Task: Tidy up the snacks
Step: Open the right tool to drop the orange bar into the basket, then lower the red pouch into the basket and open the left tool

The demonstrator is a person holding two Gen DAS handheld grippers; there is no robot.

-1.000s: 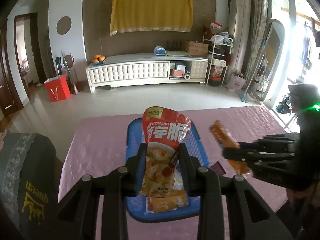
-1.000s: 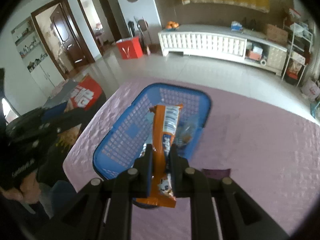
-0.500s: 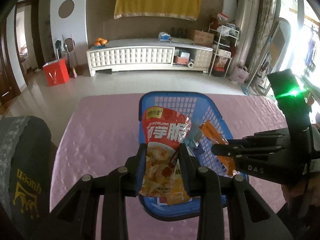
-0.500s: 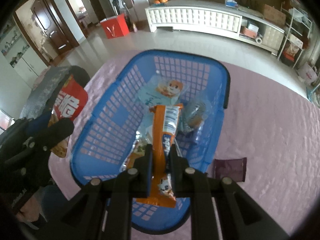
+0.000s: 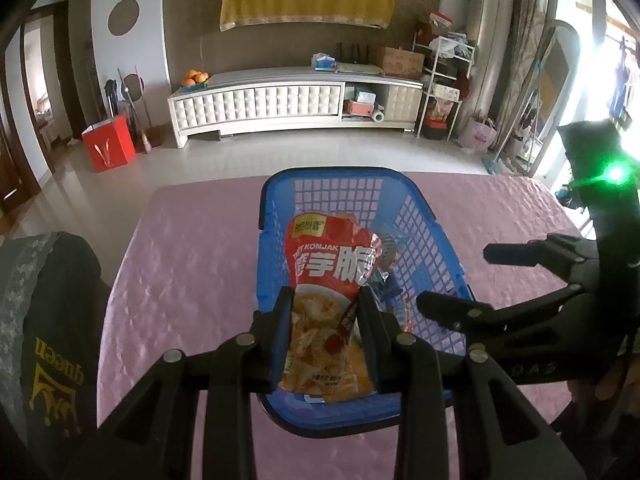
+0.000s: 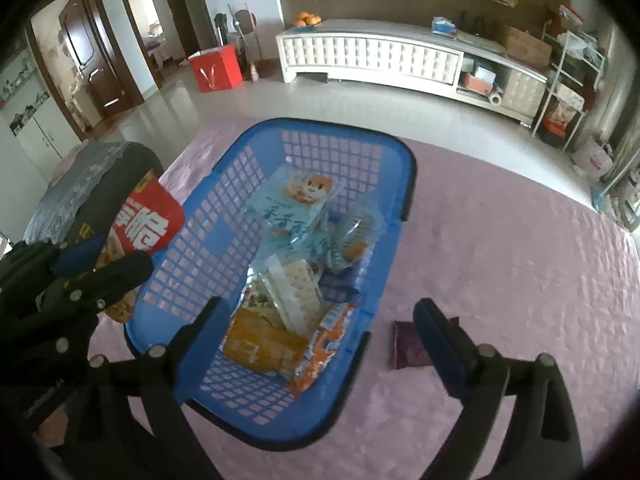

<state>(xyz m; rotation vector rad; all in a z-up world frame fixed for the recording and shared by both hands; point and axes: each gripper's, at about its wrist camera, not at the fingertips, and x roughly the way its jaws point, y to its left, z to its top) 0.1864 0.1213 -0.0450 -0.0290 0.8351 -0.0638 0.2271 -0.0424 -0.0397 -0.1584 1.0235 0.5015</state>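
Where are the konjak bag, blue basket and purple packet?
konjak bag (image 5: 334, 276), left wrist view, red upper panel.
blue basket (image 6: 406, 184), right wrist view, right rim.
purple packet (image 6: 408, 346), right wrist view, its middle, on the tablecloth.

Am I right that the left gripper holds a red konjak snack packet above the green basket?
Not quite: the basket is blue, as both wrist views show. The rest holds: the left gripper grips the red konjak snack packet above it.
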